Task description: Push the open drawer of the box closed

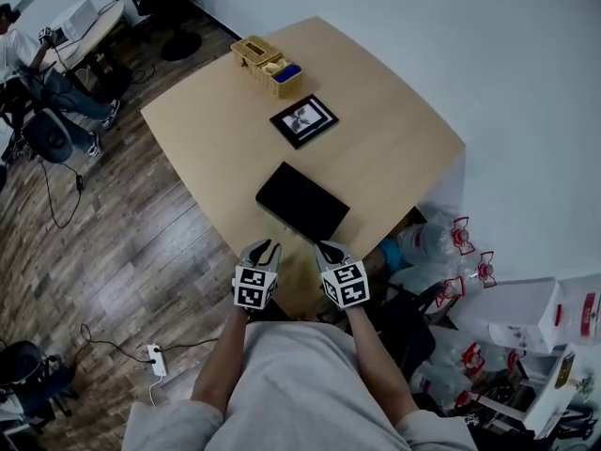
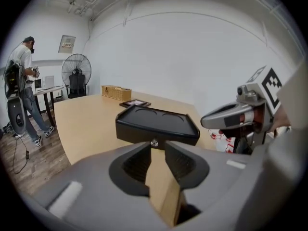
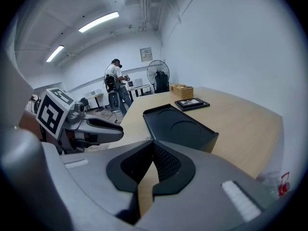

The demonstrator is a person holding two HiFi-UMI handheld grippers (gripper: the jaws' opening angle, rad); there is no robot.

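**Table, near corner: drawer front faces both grippers**

Wood table (image 1: 216, 130) in a white-walled room, with the person standing at its near corner. The black box (image 1: 302, 201) sits just in from that corner. A frame (image 1: 304, 120) and a basket (image 1: 268, 64) stand well apart from it toward the far corner.

- Box: the long axis runs across the person's line of reach. The wide face with the small knob (image 2: 154, 142) is turned toward the grippers, so I take it for the drawer front. No view settles how far the drawer stands out.
- Direction: the box lies straight ahead of both grippers, so the closing push would go forward, away from the person and across the short axis.
- Left gripper (image 1: 266, 249): held over the table edge, short of the box. Its own view looks almost squarely at the knob. The jaws are slightly spread with only bare table showing in the gap, so it holds nothing.
- Right gripper (image 1: 326, 249): just beside the box's near right corner, and the closer of the two. I cannot tell whether it touches the box. The jaw tips are pressed together on nothing.
- Judgement: the push has not begun. The left is better lined up on the knob, and the right is nearer but off toward the end, where a shove might skew the box.
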